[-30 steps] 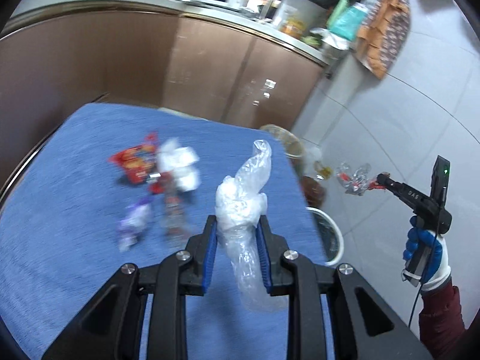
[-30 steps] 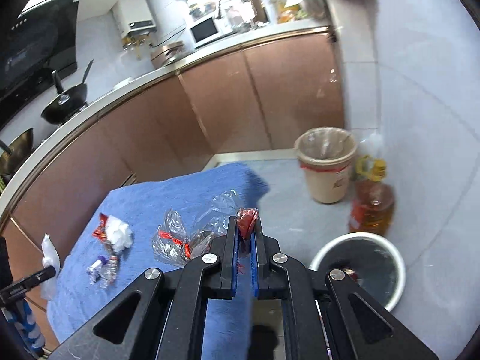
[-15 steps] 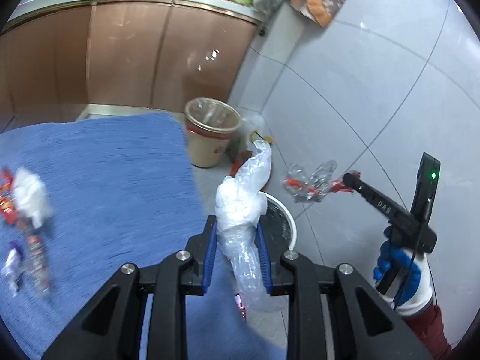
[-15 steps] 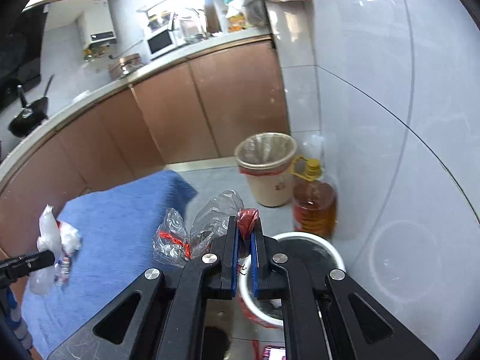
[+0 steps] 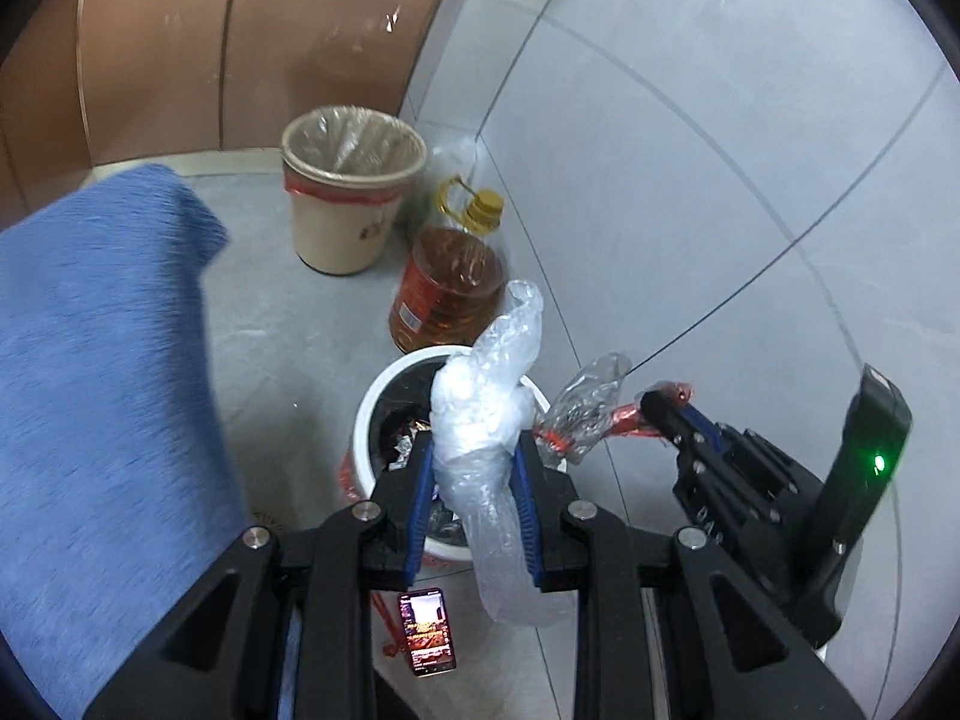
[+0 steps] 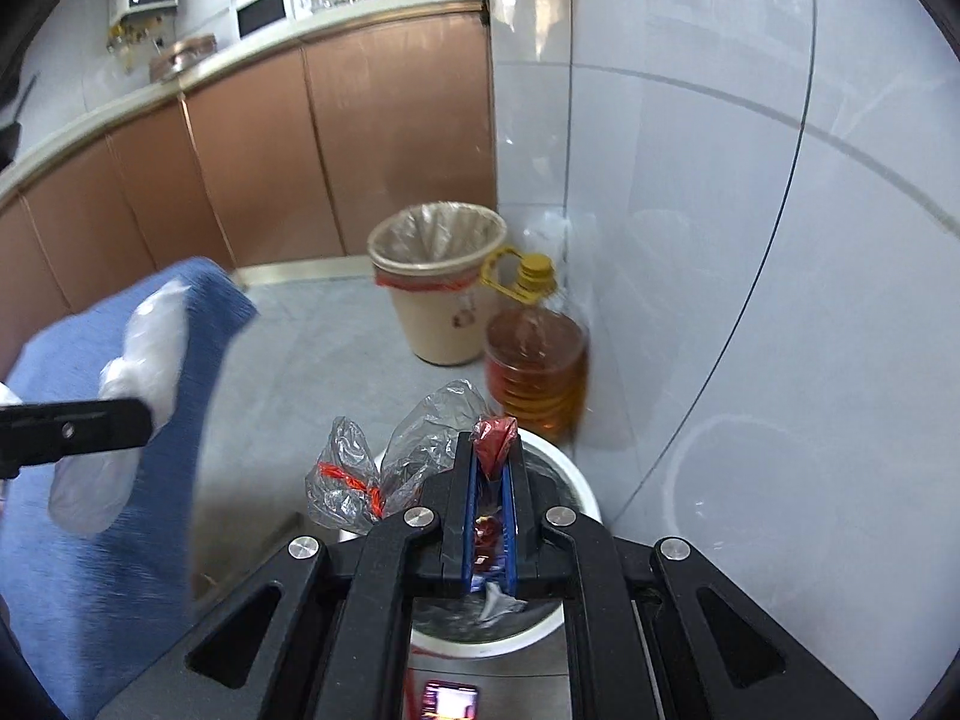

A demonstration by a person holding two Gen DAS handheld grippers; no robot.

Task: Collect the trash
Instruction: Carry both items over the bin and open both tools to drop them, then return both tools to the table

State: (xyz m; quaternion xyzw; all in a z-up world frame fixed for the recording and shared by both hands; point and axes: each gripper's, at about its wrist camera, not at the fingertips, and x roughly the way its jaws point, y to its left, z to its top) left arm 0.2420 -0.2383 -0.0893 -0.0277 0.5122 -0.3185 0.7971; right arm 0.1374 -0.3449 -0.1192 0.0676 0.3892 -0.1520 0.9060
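already both pieces of trash are carried to the bin, though neither is dropped yet. the left gripper (image 5: 471, 468) is clamped on a crumpled clear plastic bag (image 5: 483, 420), which stands up between its blue pads and hangs out below them, right above the white trash bin (image 5: 366, 420) on the floor. the right gripper (image 6: 489, 462) is nearly closed, pinching the red end of a clear wrapper with red print (image 6: 360, 480); the rest of that wrapper hangs out to the left of the jaws, over the rim of the same white bin (image 6: 579, 483). in the left wrist view the two loads sit just beside each other above the bin's mouth.

inside the bin some dark and red scraps are already visible, so i judge earlier rounds of collecting are done. what is left for this round is only to let go of both items so they fall in. the corner of the blue-covered worktop (image 5: 102, 324) that shows here is bare, but most of it is out of view, so whether more trash waits there cannot be told.

a second, lined tan bin (image 5: 351, 204) and a bottle of cooking oil (image 5: 447, 282) stand by the tiled wall just behind the white bin, and a phone (image 5: 426, 630) lies on the floor in front of it.
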